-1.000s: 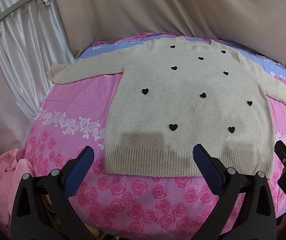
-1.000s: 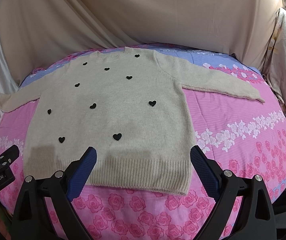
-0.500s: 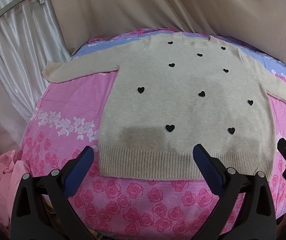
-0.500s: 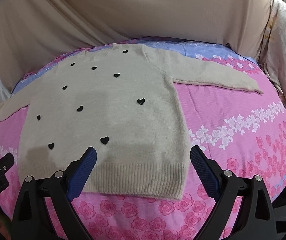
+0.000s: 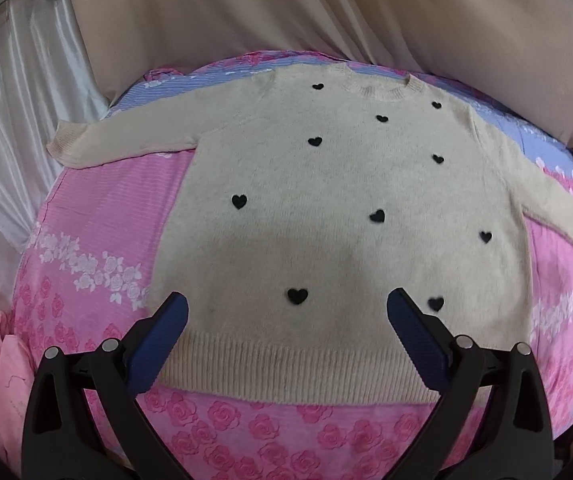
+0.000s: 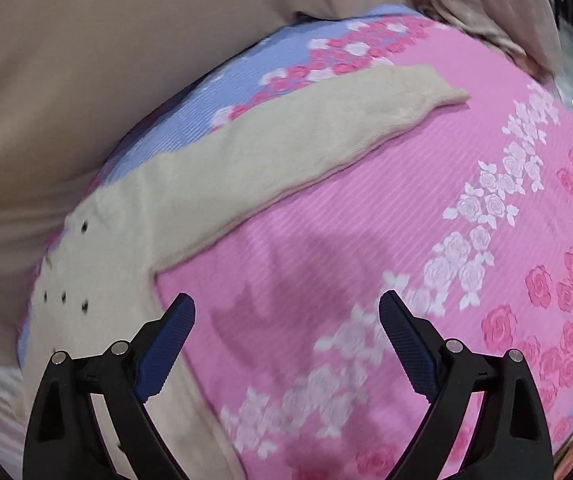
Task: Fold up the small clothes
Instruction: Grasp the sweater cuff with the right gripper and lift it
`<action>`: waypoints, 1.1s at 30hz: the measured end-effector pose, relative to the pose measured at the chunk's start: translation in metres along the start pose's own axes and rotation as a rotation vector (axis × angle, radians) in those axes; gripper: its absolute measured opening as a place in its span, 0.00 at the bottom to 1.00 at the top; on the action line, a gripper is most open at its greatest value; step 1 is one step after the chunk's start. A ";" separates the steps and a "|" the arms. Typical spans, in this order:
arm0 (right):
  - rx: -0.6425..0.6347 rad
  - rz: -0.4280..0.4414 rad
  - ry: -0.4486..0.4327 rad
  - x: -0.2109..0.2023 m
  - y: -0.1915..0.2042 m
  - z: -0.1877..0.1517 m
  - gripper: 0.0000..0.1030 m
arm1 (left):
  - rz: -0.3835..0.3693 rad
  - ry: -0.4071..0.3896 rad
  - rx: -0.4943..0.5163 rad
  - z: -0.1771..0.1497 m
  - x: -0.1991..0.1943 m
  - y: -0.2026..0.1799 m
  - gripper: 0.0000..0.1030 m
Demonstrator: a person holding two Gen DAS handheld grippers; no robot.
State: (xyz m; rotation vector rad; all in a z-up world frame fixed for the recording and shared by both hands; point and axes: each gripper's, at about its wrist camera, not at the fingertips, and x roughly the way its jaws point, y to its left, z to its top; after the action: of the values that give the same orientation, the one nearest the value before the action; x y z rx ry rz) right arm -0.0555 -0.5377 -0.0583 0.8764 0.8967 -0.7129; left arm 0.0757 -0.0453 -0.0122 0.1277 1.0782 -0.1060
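Left gripper [image 5: 286, 312]: its two blue-padded fingers [image 5: 158, 346] stand wide apart at the bottom of the left wrist view, holding nothing. Between and beyond them lies the ribbed hem of a beige sweater [image 5: 346, 208], which fills the centre of the frame. The sweater is spread flat, front up, neckline toward the top, and bears small black hearts [image 5: 239, 201] scattered over its chest. One sleeve [image 5: 126, 140] reaches out to the upper left; the other runs off toward the right edge. The sweater rests on a pink bedsheet [image 5: 98, 216] printed with roses, with a pale blue band near the top. A beige curtain [image 5: 326, 12] hangs behind, and shiny white fabric [image 5: 18, 92] fills the upper left.

Right gripper [image 6: 286, 312]: its fingers [image 6: 166, 344] are likewise spread, empty, at the bottom of the right wrist view. Between them shows only the pink bedsheet [image 6: 366, 208]. The side of the sweater [image 6: 98, 264] occupies the lower left of the frame, passing behind the left-hand finger, and its sleeve [image 6: 326, 120] stretches diagonally to the upper right, its cuff lying flat on the sheet. This view is motion-blurred. The beige curtain [image 6: 86, 60] fills the upper left.
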 end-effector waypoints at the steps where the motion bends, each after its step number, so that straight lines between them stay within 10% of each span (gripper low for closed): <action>1: 0.076 0.016 0.008 0.012 -0.018 0.021 0.88 | 0.008 0.000 -0.004 0.005 0.002 -0.001 0.95; 10: 0.247 -0.130 -0.025 0.089 -0.088 0.144 0.90 | 0.105 0.081 -0.030 0.030 0.038 -0.001 0.95; 13: 0.239 -0.115 -0.077 0.094 -0.083 0.162 0.59 | 0.128 0.119 -0.044 0.032 0.052 0.003 0.95; 15: 0.224 -0.087 -0.078 0.097 -0.076 0.167 0.13 | 0.135 0.137 -0.055 0.034 0.059 0.006 0.95; 16: 0.227 -0.041 -0.095 0.094 -0.066 0.167 0.13 | 0.134 0.143 -0.060 0.035 0.062 0.007 0.95; 23: -0.035 0.272 -0.179 0.038 0.072 0.154 0.13 | 0.098 0.150 -0.053 0.036 0.075 0.006 0.95; 29: -0.365 0.545 -0.032 0.035 0.251 0.081 0.13 | 0.052 0.142 -0.111 0.037 0.076 0.021 0.95; 33: -0.577 0.551 0.057 0.067 0.345 0.009 0.19 | 0.028 0.133 -0.191 0.036 0.074 0.049 0.95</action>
State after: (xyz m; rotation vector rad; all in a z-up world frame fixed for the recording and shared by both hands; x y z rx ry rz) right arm 0.2603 -0.3956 0.0017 0.5787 0.7979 0.0563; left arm 0.1491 -0.0047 -0.0584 -0.0229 1.2127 0.0321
